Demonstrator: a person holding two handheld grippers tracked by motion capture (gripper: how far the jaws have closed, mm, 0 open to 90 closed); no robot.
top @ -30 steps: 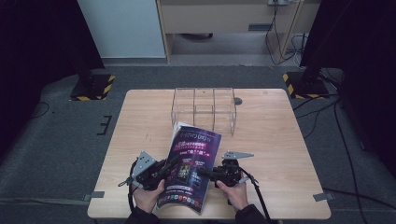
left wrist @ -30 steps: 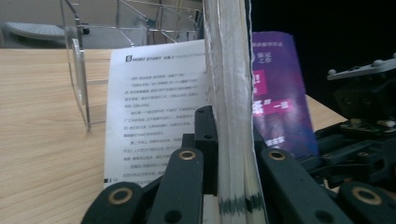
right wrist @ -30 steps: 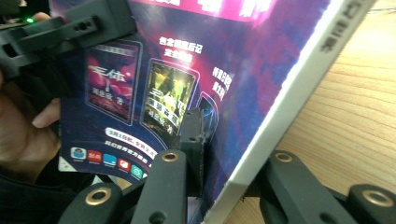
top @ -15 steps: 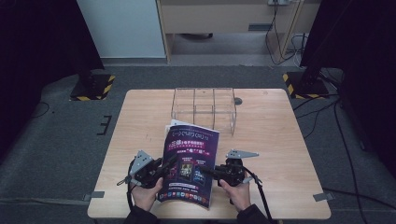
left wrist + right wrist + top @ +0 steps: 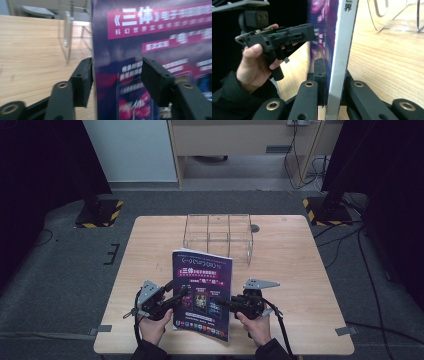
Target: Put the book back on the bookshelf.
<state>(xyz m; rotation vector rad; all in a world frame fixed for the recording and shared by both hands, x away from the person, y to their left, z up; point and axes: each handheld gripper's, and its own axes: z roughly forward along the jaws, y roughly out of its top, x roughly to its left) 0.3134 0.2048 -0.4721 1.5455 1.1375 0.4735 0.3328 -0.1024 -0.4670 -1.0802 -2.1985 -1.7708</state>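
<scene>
The right hand-held gripper [image 5: 329,82] is pinched on a magazine [image 5: 202,292]: in the right gripper view its two black jaws press from both sides on the pale edge of the magazine [image 5: 340,55], which rises upright between them. In the high view this gripper [image 5: 227,302] sits at the magazine's lower right, held by the right hand [image 5: 257,327].

The left hand-held gripper [image 5: 116,75] is spread, its jaws well apart. In the left gripper view one jaw lies at the magazine's edge and the other in front of the printed cover [image 5: 155,37] (whether either pad touches the paper cannot be told). In the high view it [image 5: 182,292] reaches in from the lower left, gripped by the left hand [image 5: 152,327]; the right gripper view shows the same hand [image 5: 255,65] around its handle, beyond the magazine.

The magazine stands above the near middle of the wooden counter [image 5: 295,265], its purple cover with a magenta banner facing the person.

Just behind it, toward the far edge, stands a clear rack [image 5: 217,235] with several compartments. Its transparent walls appear in the left gripper view [image 5: 67,32] and in the right gripper view [image 5: 392,15].

A small dark round spot [image 5: 255,227] lies on the counter beside the rack.
</scene>
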